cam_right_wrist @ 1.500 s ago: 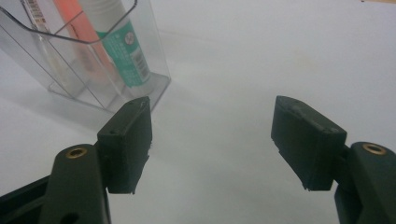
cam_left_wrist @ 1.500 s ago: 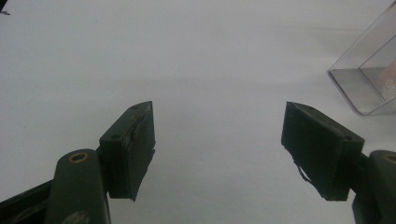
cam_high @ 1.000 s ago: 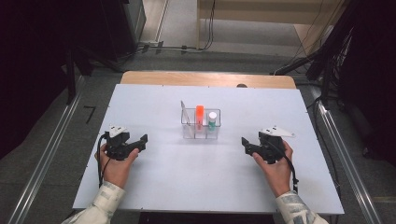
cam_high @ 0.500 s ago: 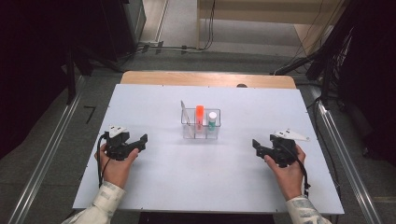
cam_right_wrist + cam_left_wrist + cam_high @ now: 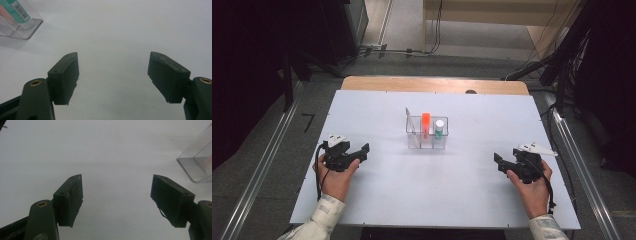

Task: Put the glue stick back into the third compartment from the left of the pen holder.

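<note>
Bare table [image 5: 377, 200] — sole obstacle: organizer [image 5: 427, 135]

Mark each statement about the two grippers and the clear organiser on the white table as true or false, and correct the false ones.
1. Both the left gripper and the right gripper have their jaws apart. True.
2. The right gripper holds the orange tube. False: it holds nothing; the tube stands in the clear organiser.
3. The organiser sits on the white table between the two grippers. True.
4. The green-labelled tube lies flat on the table. False: it stands upright in the organiser.
</note>
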